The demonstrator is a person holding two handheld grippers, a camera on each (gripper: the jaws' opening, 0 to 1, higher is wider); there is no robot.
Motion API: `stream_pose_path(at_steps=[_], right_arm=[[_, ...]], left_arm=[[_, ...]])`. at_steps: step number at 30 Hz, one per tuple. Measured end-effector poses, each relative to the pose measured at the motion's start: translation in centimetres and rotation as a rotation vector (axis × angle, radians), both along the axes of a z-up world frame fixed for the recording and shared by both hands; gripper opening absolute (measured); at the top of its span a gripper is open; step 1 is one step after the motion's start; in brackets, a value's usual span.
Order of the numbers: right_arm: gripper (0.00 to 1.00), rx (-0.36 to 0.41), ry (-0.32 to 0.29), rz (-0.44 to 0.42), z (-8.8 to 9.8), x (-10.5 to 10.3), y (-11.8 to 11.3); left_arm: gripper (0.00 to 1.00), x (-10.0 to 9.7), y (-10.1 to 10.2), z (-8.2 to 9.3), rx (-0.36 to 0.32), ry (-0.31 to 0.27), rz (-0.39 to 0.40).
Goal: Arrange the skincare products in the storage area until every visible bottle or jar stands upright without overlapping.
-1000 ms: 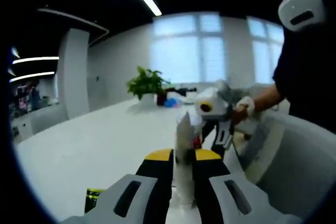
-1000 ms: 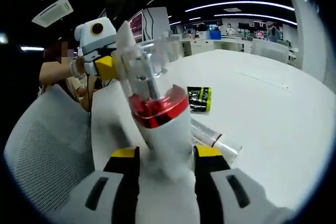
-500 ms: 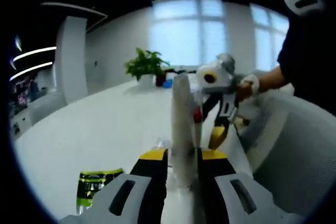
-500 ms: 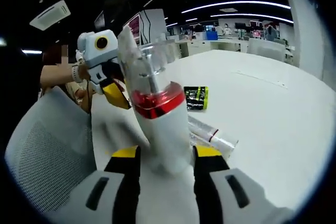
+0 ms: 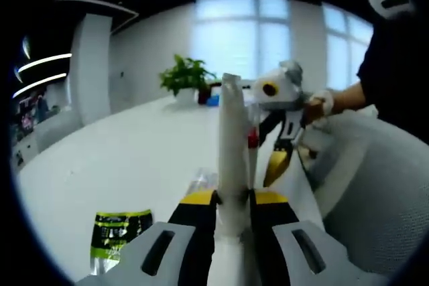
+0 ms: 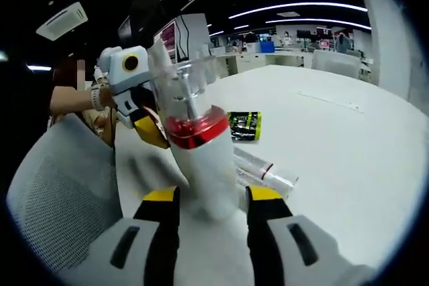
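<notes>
My left gripper (image 5: 232, 199) is shut on a slim white tube (image 5: 231, 132) that stands upright between its yellow-tipped jaws. A white bottle (image 6: 204, 165) with a red band and a clear cap sits in my right gripper (image 6: 213, 195), which is shut on its lower body and holds it tilted slightly left. Both are held above the white table (image 6: 348, 145). In the right gripper view the left gripper comes in from the left with the white tube (image 6: 159, 55). The red band (image 5: 252, 140) shows just behind the tube.
A green and black sachet (image 6: 242, 125) lies flat on the table, with a clear tube (image 6: 265, 169) lying on its side nearer to me. A grey mesh chair (image 6: 60, 185) stands at the table's edge. A potted plant (image 5: 188, 77) sits far back.
The tube in my left gripper has swung upright and nearer the middle of its view. The left view has tipped down, bringing in more of the sachet. The right gripper still holds the bottle.
</notes>
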State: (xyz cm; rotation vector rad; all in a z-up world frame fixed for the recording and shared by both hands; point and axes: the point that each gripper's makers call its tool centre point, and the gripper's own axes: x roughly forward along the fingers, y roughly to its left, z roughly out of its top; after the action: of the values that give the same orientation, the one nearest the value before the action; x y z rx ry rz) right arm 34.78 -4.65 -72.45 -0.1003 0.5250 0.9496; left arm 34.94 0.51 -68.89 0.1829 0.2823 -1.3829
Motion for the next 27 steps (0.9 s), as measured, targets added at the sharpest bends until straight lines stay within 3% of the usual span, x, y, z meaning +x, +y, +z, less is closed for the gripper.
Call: stream_pose_path(at_steps=[13,27], right_arm=[[0.40,0.011,0.003,-0.015,0.1,-0.2,-0.2],[0.39,0.010,0.009,-0.042,0.1,-0.3,-1.2]], left_arm=[[0.16,-0.2,-0.2,-0.6,0.006,0.023,-0.004],[0.15,-0.4,-0.4,-0.6,-0.021,0.029,-0.091]])
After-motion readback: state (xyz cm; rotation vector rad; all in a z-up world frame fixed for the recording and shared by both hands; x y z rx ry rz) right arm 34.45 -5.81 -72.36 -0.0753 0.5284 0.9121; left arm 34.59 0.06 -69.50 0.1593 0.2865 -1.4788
